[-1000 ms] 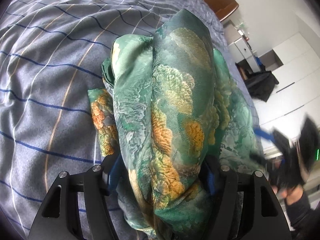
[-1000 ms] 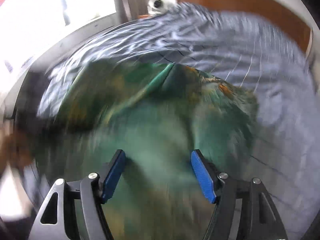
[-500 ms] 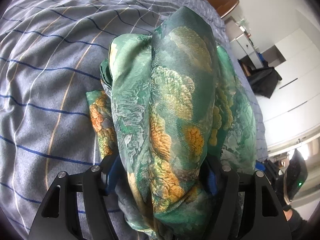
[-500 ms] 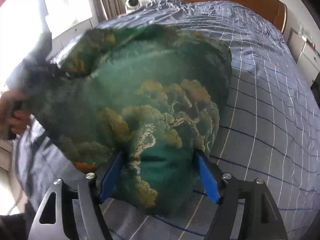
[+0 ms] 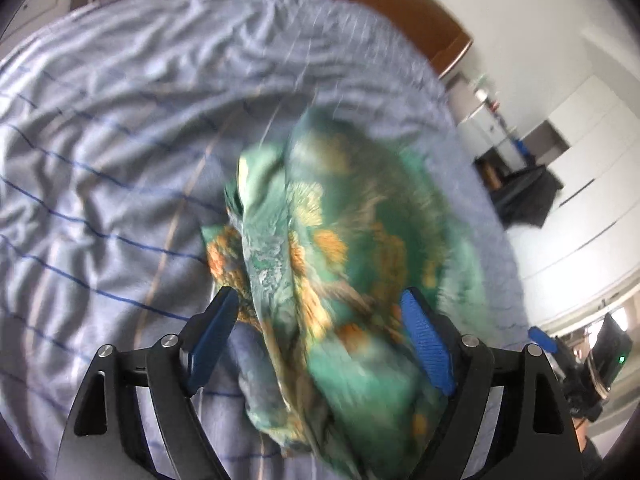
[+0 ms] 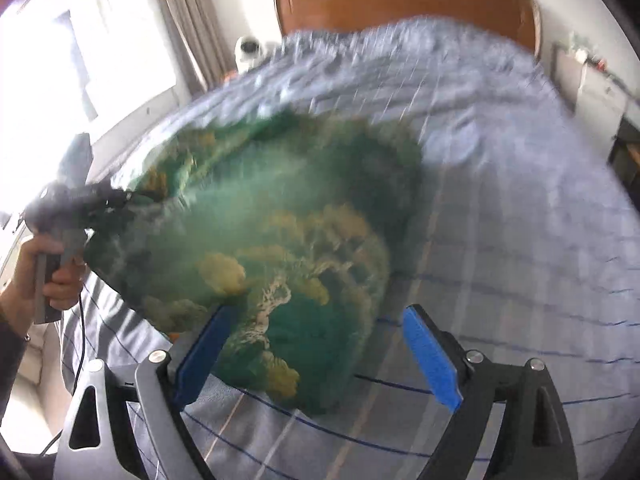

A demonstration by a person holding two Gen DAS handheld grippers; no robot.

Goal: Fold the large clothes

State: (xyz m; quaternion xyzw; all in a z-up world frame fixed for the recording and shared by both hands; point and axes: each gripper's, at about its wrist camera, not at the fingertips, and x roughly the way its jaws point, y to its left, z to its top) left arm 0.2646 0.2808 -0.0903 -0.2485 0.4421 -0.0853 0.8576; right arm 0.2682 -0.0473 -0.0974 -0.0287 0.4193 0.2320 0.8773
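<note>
The green flowered garment (image 5: 344,264) is lying bunched on the striped bedspread (image 5: 100,168), in a thick lump rather than a flat stack, so I judge the folding is only partly done: some layers are doubled over, but the neat final folds and smoothing are still to come. The left gripper (image 5: 320,344) is standing with its blue pads spread wide, cloth lying loose between them, not pinched. The right gripper (image 6: 316,356) is likewise gaping, with the garment's near edge sitting between the pads and clear of the right one. Both views are blurring badly, so edges, sleeves and collar are impossible to pick out, and the garment's underside is hiding against the bed. The wooden headboard (image 6: 400,4) is showing behind
</note>
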